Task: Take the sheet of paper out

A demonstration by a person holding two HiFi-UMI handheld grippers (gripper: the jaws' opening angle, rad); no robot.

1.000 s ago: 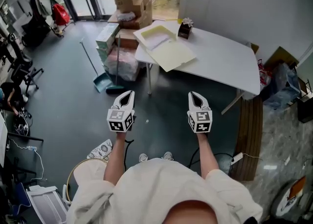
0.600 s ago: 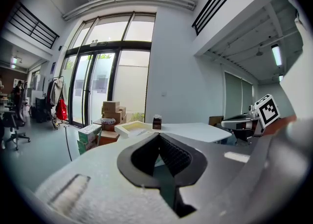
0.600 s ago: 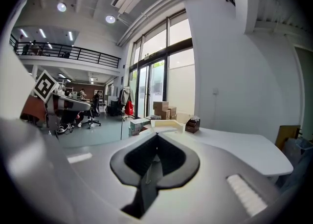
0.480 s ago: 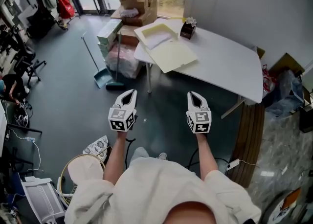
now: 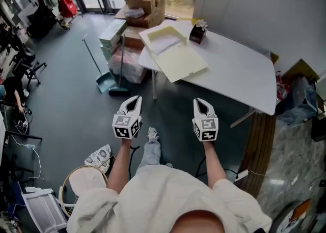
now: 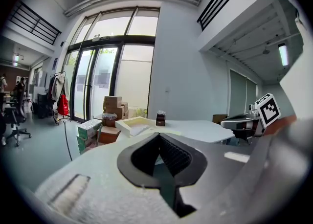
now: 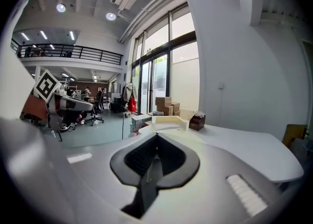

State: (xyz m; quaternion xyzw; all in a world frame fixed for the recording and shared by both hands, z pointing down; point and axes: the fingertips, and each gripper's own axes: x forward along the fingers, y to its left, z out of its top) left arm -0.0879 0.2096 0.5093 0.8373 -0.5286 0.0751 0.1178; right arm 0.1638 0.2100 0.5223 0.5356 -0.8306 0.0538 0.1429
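An open pale-yellow box (image 5: pixel 164 34) lies on the near left corner of the white table (image 5: pixel 239 69), its flat lid (image 5: pixel 181 61) spread beside it. A white sheet of paper (image 5: pixel 163 44) rests inside the box. My left gripper (image 5: pixel 135 98) and right gripper (image 5: pixel 200 102) hover side by side over the floor, well short of the table, both shut and holding nothing. The left gripper view shows the box (image 6: pixel 134 123) far beyond the meeting tips of the left gripper (image 6: pixel 159 135). In the right gripper view the box (image 7: pixel 168 123) sits past the right gripper (image 7: pixel 156 135).
A small brown holder (image 5: pixel 196 32) stands on the table behind the box. Stacked cardboard boxes (image 5: pixel 142 3) and packages sit left of the table, with a broom and dustpan (image 5: pixel 106 82) on the floor. Office chairs stand far left; clutter lies right of the table.
The person has stepped toward the table, so it looks nearer. Both grippers moved forward together and stayed shut. A foot now shows between the arms.
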